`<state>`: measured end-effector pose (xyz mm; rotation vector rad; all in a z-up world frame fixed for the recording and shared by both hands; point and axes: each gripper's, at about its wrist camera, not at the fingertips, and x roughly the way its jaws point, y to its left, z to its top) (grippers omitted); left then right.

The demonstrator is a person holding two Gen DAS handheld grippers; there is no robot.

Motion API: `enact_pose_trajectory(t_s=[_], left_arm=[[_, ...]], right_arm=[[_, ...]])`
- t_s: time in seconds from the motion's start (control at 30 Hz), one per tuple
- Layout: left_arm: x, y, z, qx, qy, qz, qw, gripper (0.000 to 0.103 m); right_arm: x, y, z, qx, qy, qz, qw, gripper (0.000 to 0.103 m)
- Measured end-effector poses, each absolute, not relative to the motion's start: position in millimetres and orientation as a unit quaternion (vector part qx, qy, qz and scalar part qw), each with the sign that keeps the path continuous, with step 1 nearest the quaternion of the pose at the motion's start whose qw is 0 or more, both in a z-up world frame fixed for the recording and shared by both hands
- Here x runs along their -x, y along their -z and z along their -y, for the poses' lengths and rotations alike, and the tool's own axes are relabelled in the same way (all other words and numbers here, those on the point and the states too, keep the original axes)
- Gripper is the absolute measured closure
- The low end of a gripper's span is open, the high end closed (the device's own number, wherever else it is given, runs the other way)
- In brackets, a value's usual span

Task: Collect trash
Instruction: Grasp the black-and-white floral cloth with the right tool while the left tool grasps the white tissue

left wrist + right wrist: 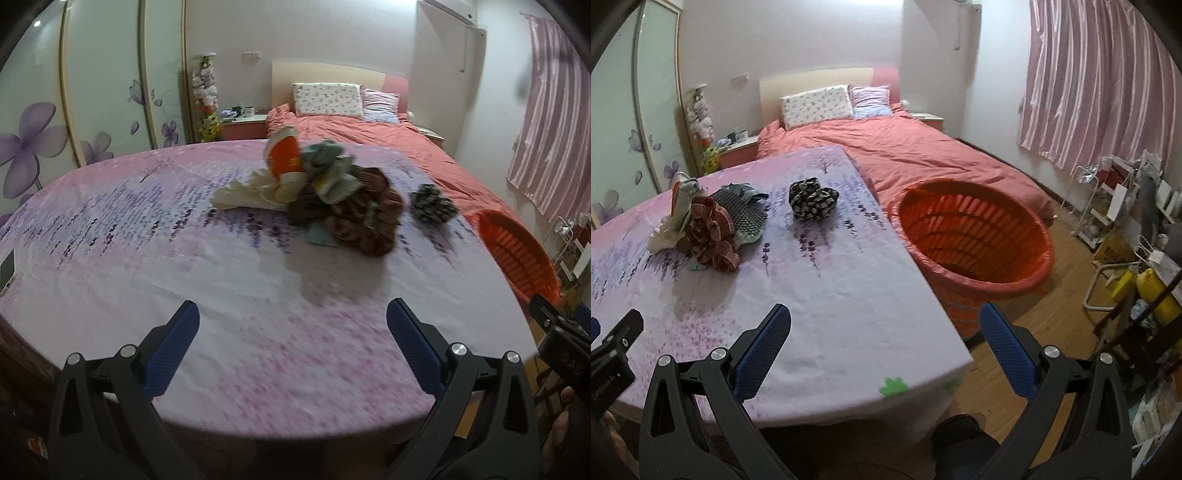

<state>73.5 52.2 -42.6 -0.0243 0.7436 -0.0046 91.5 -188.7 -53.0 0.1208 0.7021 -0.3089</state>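
Both grippers, left (293,317) and right (885,319), jaws wide apart, empty; trash pile (332,199) on bench (184,258), basket (975,236) beside.

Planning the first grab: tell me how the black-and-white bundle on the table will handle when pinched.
The bundle looks like crumpled cloth, so probably floppy, sagging from the pinch. It seems light for its size. Its lumpy shape suggests it won't roll. It lies apart from the pile, so it should lift alone.

left tongs (293,325): black plastic arms, ribbed blue pads, shiny silver screws
right tongs (885,326): same deal, black, blue pads, silver screws
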Motion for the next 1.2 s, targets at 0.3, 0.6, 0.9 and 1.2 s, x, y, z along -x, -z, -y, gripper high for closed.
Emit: enact_pose_trajectory(t_s=[0.3, 0.6, 0.9, 1.2], left_arm=[[-126.8, 46.3, -91.2, 0.036, -0.011, -0.364, 0.931, 0.004], [-199.6, 51.4, -118.8, 0.033, -0.025, -0.377, 0.925, 0.017], [-252.4, 61.3, -121.7, 0.025, -0.004, -0.396, 0.918, 0.019], [-281.5, 75.9, -110.2, 0.001, 0.005, -0.419, 0.908, 0.029]], right_arm=[[-149.5, 49.6, 194.3, -0.099, 0.105, -0.353, 0.924, 0.007], [-224.8, 60.9, 200.3, -0.128, 0.076, -0.377, 0.914, 0.029], [-262.2, 74.2, 185.6, -0.12, 0.055, -0.41, 0.903, 0.036], [-266.9, 80.5, 181.3, -0.107, 0.051, -0.425, 0.897, 0.053]])
